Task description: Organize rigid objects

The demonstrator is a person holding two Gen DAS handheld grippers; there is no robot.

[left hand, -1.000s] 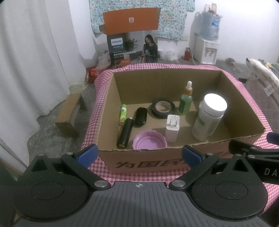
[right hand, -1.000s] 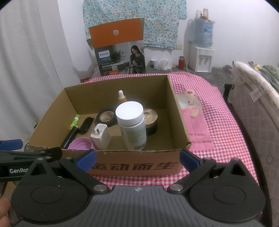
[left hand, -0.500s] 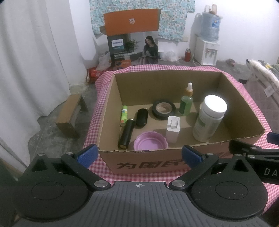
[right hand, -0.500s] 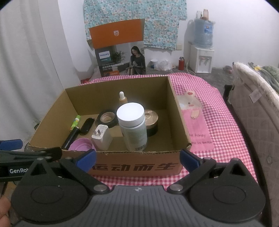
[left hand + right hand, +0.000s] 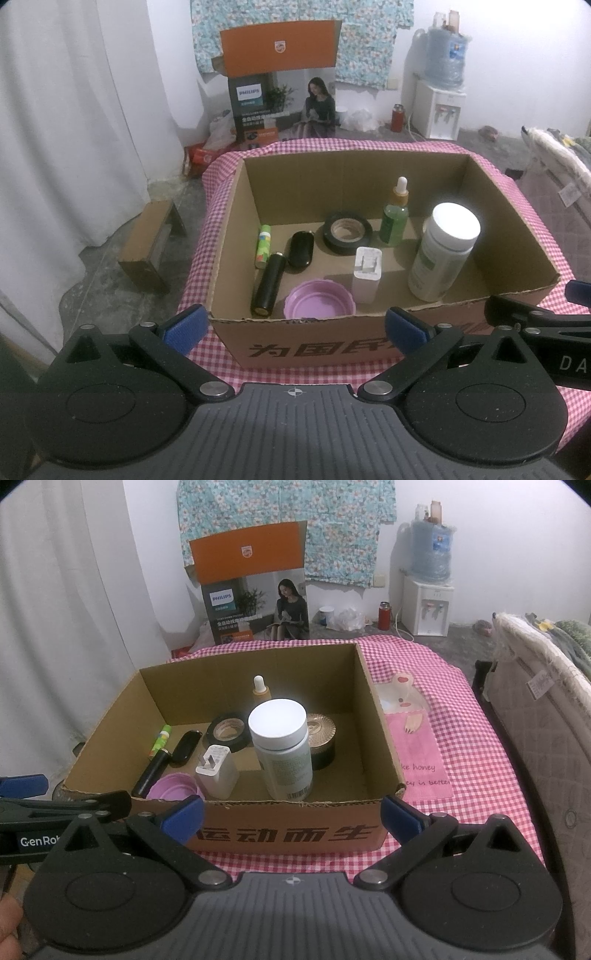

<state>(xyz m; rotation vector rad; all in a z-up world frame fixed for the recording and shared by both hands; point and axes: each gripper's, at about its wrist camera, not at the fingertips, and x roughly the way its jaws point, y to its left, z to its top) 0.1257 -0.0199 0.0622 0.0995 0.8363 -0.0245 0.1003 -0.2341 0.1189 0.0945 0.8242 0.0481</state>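
Both the left gripper (image 5: 293, 326) and right gripper (image 5: 291, 818) hang spread and empty before the cardboard box (image 5: 288, 830), its items apparently already gathered inside.

1. Matt brown corrugated cardboard box (image 5: 369, 177).
2. Checked woven cloth (image 5: 461, 701) under it.
3. Glossy white plastic cap on bottle (image 5: 277, 723).
4. Glossy black tape roll (image 5: 347, 232).
5. Smooth purple plastic lid (image 5: 319, 299).
6. Matt white plastic charger (image 5: 365, 273).

Water dispenser (image 5: 427, 607) stands against far wall, blue jug (image 5: 431, 548) on top. Red flask (image 5: 384, 615) on floor just left of it. Philips box (image 5: 255, 590) further left. Floral cloth (image 5: 288, 520) hangs above.
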